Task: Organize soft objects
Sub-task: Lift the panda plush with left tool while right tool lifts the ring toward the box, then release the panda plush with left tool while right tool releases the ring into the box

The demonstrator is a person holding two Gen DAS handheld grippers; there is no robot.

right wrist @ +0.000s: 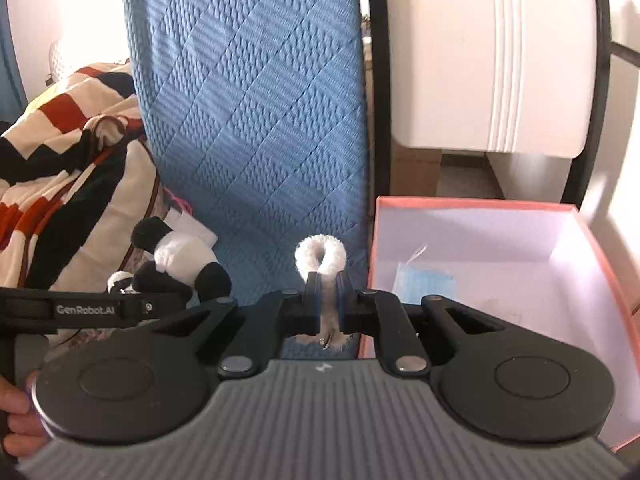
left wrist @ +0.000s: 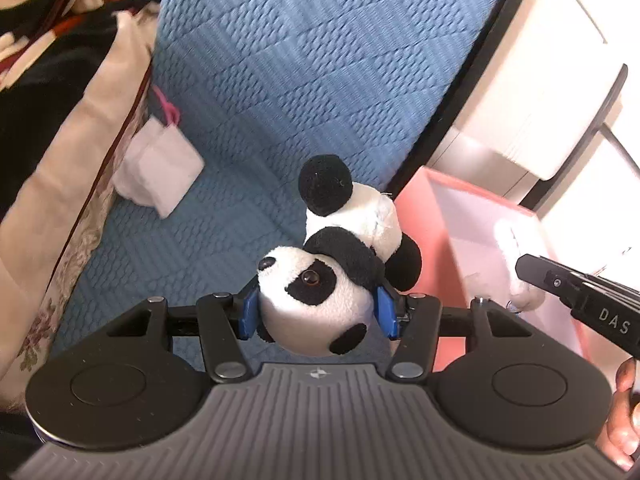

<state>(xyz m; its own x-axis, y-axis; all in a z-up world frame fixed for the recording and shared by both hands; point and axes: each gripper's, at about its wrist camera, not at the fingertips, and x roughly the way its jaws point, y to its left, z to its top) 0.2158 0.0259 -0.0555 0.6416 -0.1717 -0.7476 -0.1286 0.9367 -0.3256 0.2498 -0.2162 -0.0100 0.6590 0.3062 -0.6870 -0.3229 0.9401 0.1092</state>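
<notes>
1. Left wrist view: my left gripper (left wrist: 316,310) is clamped on the head of a panda plush (left wrist: 320,296), blue pads (left wrist: 249,312) pressing both sides of its face, its body and black legs sticking out past the fingertips.
2. The panda hangs over a blue quilted cover (left wrist: 288,60), with a small white pouch (left wrist: 158,168) on a pink cord lying on the cover beside a patterned blanket (left wrist: 52,92).
3. Right wrist view: my right gripper (right wrist: 327,304) is pinched tight on a white fluffy loop (right wrist: 320,256), which curls up above the fingertips.
4. A pink box (right wrist: 472,204) sits just to the right of that gripper, beside the cover's edge, with a blue face mask (right wrist: 426,282) lying inside on its pale floor.
5. A white cabinet (right wrist: 480,60) stands behind the box.
</notes>
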